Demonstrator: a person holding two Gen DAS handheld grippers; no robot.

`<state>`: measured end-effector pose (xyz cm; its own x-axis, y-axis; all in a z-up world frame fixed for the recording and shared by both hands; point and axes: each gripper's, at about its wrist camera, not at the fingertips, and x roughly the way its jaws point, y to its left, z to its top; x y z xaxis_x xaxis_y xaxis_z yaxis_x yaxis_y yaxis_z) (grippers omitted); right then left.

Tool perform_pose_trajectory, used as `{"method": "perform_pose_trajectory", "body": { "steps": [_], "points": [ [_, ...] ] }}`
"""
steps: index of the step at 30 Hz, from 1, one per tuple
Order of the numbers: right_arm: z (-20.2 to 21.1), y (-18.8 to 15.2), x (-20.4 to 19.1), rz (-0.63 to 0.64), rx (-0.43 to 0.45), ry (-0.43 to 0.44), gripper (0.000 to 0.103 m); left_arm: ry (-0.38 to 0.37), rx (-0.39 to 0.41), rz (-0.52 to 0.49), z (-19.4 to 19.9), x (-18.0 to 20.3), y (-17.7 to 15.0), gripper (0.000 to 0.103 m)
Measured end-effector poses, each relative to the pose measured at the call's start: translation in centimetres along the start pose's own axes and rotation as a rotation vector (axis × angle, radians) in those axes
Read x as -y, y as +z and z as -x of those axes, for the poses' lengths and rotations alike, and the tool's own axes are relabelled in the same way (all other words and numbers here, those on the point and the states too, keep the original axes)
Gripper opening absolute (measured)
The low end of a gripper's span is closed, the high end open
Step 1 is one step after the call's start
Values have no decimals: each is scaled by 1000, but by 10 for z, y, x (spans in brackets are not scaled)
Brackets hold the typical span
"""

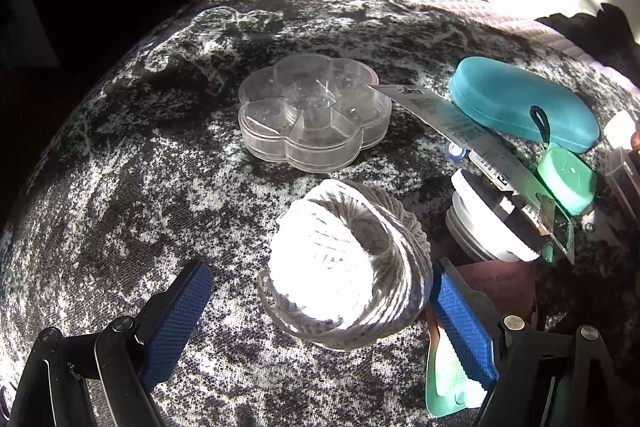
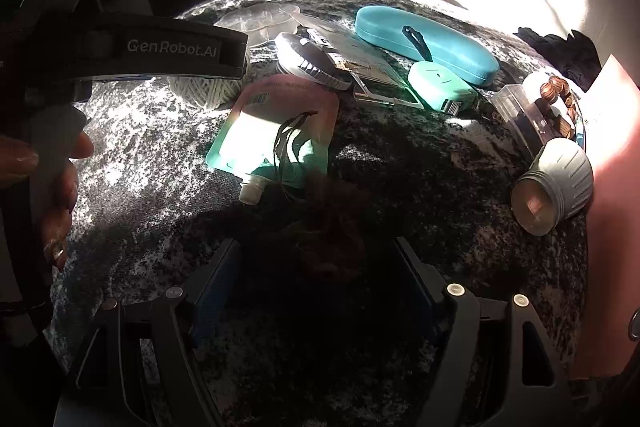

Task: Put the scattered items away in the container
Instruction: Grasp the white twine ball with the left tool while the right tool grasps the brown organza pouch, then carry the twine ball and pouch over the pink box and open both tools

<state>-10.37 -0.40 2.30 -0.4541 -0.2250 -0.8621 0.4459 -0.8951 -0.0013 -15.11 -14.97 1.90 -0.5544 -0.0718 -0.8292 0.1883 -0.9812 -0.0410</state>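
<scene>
The left gripper (image 1: 320, 323) hangs low over a dark mottled bedspread (image 1: 120, 187), its blue-padded fingers (image 1: 176, 319) spread wide on either side of a ball of white twine (image 1: 348, 263), neither pad touching it. The ball lies tilted, its hollow core facing up and away from the camera. Just right of it sits a flat green-and-pink pouch (image 2: 276, 131), long axis running near to far, its white spout pointing toward the right wrist camera. The right gripper (image 2: 316, 291) stands with its fingers apart in deep shadow around a dark reddish tuft (image 2: 332, 247); whether they touch it cannot be told. Beyond the twine rests a clear flower-shaped box (image 1: 314, 113), lid on, flat on the bedspread. To its right a teal glasses case (image 1: 524, 103) lies with its long axis slanting from far-left to near-right, a small green case (image 1: 566, 179) just beside its near end. A silver-lidded jar (image 2: 556, 187) lies on its side at the right.
</scene>
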Motion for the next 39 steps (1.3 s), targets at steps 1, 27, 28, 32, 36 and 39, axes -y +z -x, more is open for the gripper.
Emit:
{"method": "perform_pose_trajectory", "body": {
  "steps": [1,27,28,32,36,39],
  "points": [
    [-1,0,0,-1,0,3,78,-3,-5,-3,-3,0,0,86],
    [72,-20,-33,118,101,45,16,34,73,-40,69,-2,-44,64],
    [78,-23,-33,121,109,44,16,36,74,-43,72,-1,-48,64],
    [105,-37,-37,137,141,42,16,41,85,-58,90,4,-58,64],
    [132,-50,-38,144,178,38,16,37,110,-79,114,16,-65,64],
    [152,-61,-38,144,208,32,16,31,133,-99,133,28,-70,64]
  ]
}}
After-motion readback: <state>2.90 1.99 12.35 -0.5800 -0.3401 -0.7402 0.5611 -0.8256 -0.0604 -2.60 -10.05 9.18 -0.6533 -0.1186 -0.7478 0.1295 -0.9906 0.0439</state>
